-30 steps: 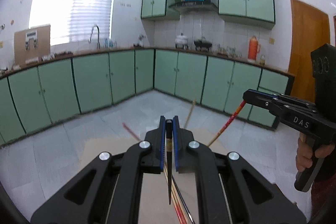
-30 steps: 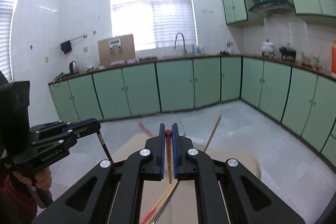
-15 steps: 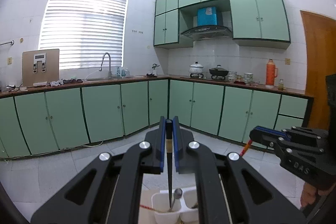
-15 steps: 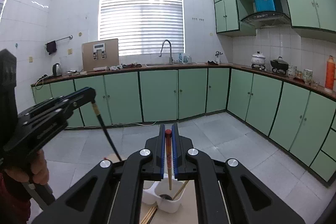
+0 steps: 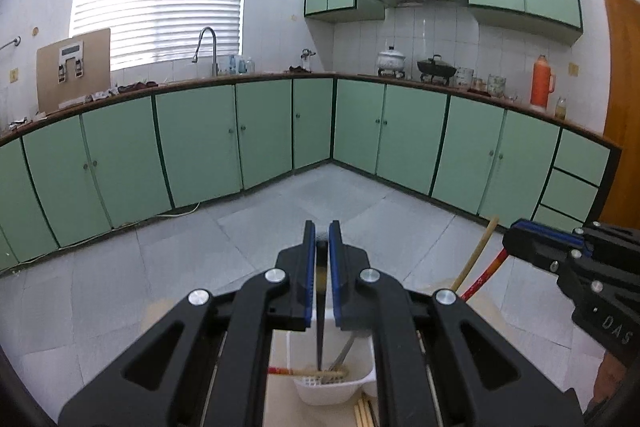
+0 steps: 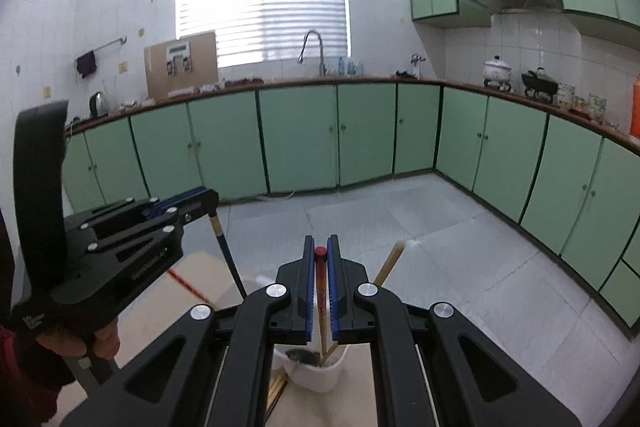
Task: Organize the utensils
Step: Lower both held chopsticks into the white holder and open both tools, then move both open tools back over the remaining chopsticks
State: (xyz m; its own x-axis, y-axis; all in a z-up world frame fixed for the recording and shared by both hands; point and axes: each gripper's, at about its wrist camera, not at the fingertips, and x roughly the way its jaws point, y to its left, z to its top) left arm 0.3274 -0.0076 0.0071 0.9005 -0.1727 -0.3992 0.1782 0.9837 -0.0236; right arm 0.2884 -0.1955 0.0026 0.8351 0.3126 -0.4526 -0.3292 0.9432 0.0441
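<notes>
My left gripper (image 5: 321,239) is shut on a black chopstick (image 5: 320,331) that hangs point down into a white utensil holder (image 5: 334,389). The holder holds a metal spoon (image 5: 344,355) and a red-ended chopstick (image 5: 304,371). My right gripper (image 6: 321,253) is shut on a red-topped chopstick (image 6: 321,291), its lower end in the white holder (image 6: 320,373). A bamboo chopstick (image 6: 390,263) leans out of the holder. The left gripper (image 6: 208,197) with the black chopstick (image 6: 228,259) shows in the right wrist view; the right gripper (image 5: 516,237) shows in the left wrist view.
Loose bamboo chopsticks (image 5: 364,413) lie on the light tabletop (image 6: 140,343) beside the holder. A red chopstick (image 6: 184,281) lies further back on the table. Green kitchen cabinets (image 5: 200,143) and a tiled floor (image 5: 280,219) lie beyond.
Both grippers have tilted down and come lower over the white holder, which looms larger. The black and red-topped chopsticks now reach into it. Both stay shut.
</notes>
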